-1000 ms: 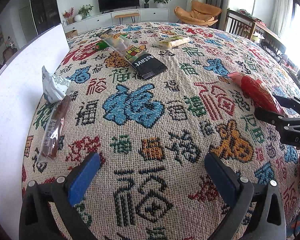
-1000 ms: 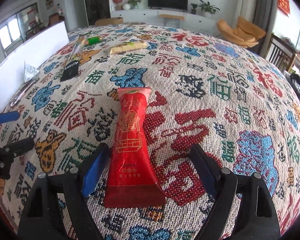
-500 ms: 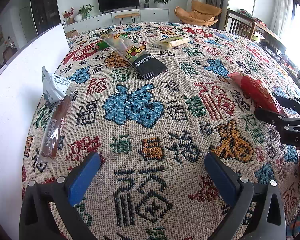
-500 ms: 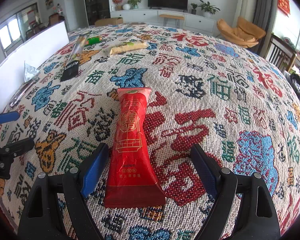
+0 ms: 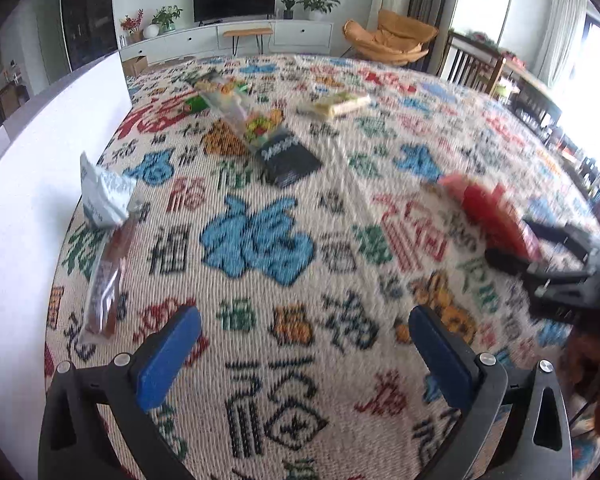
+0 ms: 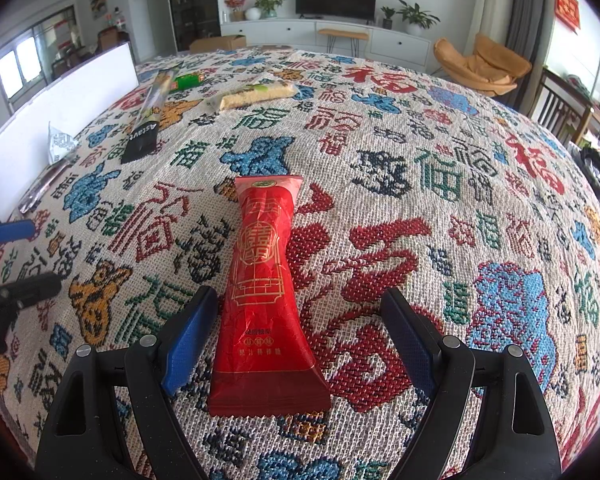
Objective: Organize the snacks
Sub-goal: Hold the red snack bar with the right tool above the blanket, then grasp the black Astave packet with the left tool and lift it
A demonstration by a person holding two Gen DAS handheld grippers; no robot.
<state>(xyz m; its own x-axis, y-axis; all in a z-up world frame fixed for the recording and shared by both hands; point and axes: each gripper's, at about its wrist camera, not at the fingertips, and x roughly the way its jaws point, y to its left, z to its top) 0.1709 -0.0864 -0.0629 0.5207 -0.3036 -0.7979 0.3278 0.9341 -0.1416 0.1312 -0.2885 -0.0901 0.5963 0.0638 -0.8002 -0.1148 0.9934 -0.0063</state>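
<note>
Snacks are scattered on a woven tablecloth patterned with coloured characters [image 6: 440,208]. A long red foil snack packet [image 6: 262,292] lies flat between the spread-apart fingers of the right gripper [image 6: 296,340], its left finger just beside it. The left gripper [image 5: 304,356] is held wide apart over bare cloth, nothing grasped. A brown bar in clear wrapper [image 5: 108,276] and a white crinkled pouch [image 5: 102,196] lie by the left edge, against a white board [image 5: 28,184].

Both fisheye views were daylit and bent at the rims; the left wrist view was smeared by motion blur.
</note>
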